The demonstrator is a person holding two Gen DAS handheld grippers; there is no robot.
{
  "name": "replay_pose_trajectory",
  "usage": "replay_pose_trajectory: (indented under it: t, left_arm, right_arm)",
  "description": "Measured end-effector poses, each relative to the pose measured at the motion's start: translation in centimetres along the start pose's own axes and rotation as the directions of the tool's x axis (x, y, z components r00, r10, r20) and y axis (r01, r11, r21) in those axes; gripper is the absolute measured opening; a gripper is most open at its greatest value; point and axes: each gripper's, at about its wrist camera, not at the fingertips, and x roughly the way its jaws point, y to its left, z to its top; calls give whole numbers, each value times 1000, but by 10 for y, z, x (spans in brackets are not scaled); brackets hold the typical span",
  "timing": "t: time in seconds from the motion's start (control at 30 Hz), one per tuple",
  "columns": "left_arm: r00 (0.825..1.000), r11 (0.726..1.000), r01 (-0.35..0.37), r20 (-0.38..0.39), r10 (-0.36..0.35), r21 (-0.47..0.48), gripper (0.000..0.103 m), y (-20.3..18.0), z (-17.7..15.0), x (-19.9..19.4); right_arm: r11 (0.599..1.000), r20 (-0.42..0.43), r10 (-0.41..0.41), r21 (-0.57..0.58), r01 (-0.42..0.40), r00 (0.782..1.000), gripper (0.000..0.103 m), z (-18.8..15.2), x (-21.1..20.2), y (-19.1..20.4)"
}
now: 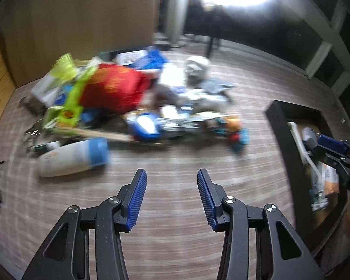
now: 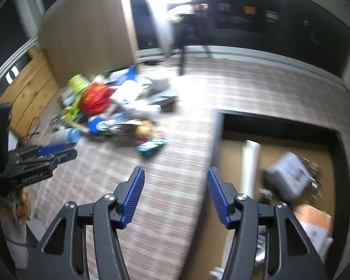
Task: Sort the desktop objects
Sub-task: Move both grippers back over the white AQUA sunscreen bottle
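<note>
both pictures are smeared, so everything reads soft here. the left gripper (image 1: 171, 197) hangs over bare striped floor with its blue pads spread apart and nothing between them, released. the right gripper (image 2: 175, 196) is the same story, jaws wide and empty, straddling the line where the floor meets the dark box (image 2: 221, 126). the things to sort sit in a heap (image 1: 128, 98) at about eleven o'clock from the left gripper, well apart from it: a red bag (image 1: 114, 88) on top, a lime green piece (image 1: 70, 107) at its nine o'clock, and a white bottle with a blue cap (image 1: 72, 156) lying on its side at the near edge, roughly ten o'clock from the pads. a teal item (image 2: 151, 148) lies alone at the heap's four o'clock. the box sits at three o'clock from the left gripper and already holds a white tube (image 2: 250, 163), a grey packet (image 2: 289, 177) and more that cannot be told apart. the risks, as a judgement: with this much blur, a reach into the pile could land between things, pinch two at once, or tug the bag and drag the heap with it. the bottle on its side looks liable to roll off if nudged. the two grippers, close together, could also clip each other at the box wall.
</note>
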Motion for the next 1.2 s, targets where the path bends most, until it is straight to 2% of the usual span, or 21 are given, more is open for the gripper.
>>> replay_pose_trajectory:
  t: [0.13,0.3,0.4,0.53,0.63,0.83,0.9,0.97,1.07,1.2]
  left_arm:
    - [1000,1000,-28,-4,28,-4,42,48,-2,-1]
    - [998,998,-55,-12,56,33,44,101,-1,-1]
    - [998,996,-52,-20,53,72,48,119,2,4]
    - [998,979,-39,-36,47,200,52,120,9,15]
    - [998,957,-3,-61,21,289,58,115,12,26]
    - [989,888,11,-137,59,460,59,110,17,54]
    - [986,857,10,-148,78,516,63,110,18,62]
    - [983,839,27,-168,77,543,67,112,20,69]
    - [979,836,79,-199,37,543,68,117,24,74]
    - [972,855,150,-231,-37,496,66,124,22,73]
  right_arm:
    - [998,-33,38,-44,-40,999,55,12,22,35]
    - [1000,-71,-1,-19,0,997,55,18,47,52]
    - [999,-85,-38,15,40,996,55,18,60,56]
    - [994,-101,-69,81,77,993,55,18,72,52]
    - [988,-108,-85,120,98,990,55,18,78,51]
    - [976,-111,-80,192,100,991,55,13,79,50]
    - [972,-110,-74,213,96,991,55,11,78,53]
    - [969,-111,-74,227,97,991,55,9,78,57]
    - [963,-113,-49,257,77,992,55,8,80,64]
    - [962,-122,9,273,25,992,55,7,88,83]
